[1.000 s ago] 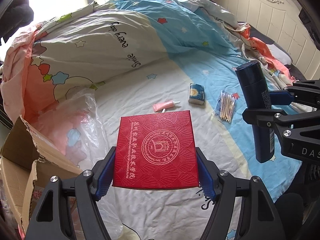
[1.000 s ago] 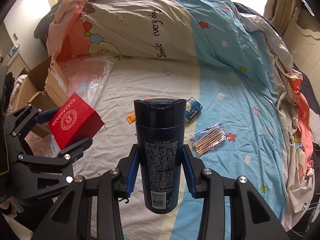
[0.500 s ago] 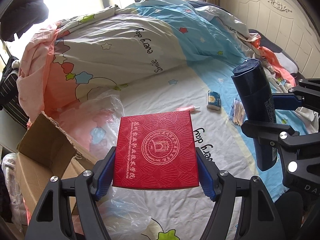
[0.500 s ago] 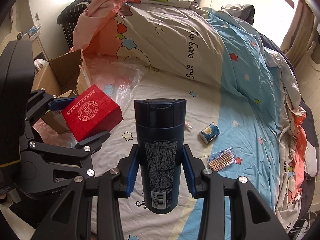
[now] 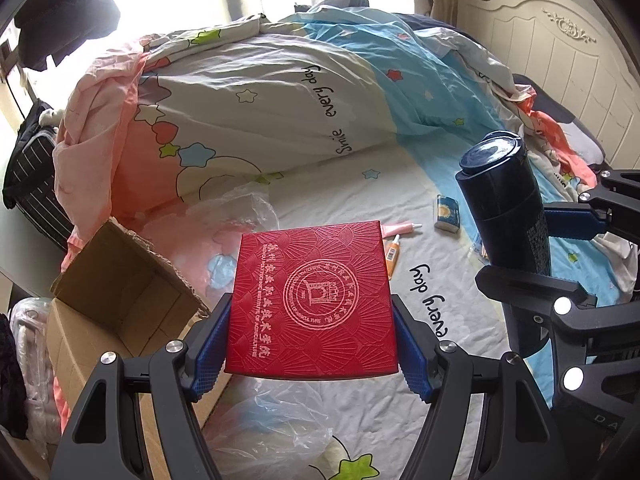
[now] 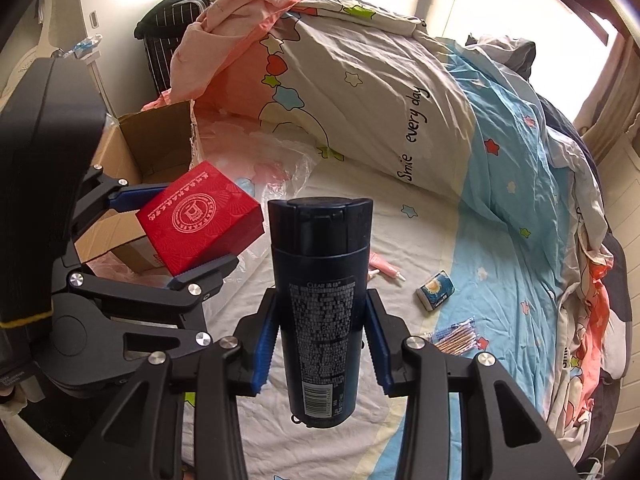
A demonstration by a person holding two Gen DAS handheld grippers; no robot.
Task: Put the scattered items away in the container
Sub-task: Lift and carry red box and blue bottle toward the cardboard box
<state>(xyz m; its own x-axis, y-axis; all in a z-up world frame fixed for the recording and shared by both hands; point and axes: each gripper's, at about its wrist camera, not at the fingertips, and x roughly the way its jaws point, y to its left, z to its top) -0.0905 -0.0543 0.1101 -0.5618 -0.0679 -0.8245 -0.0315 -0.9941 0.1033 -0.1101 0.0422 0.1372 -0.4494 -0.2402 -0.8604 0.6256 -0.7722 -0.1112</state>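
red box (image 5: 312, 300) clamped in left gripper (image 5: 312, 344) jaws, dark bottle (image 6: 320, 300) clamped in right gripper (image 6: 322, 344) jaws

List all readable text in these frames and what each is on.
"Smile every day": duvet.
"every day": bed sheet.
"CLEAR": dark bottle; the fine print and barcode digits below are too small.
Red box: Chinese characters and round seal, English line too small to read.
Small blue packet: unreadable.

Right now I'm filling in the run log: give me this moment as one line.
left tool: shut on red box | right tool: shut on dark shampoo bottle | cardboard box: open | pink tube, tissue pack: on bed
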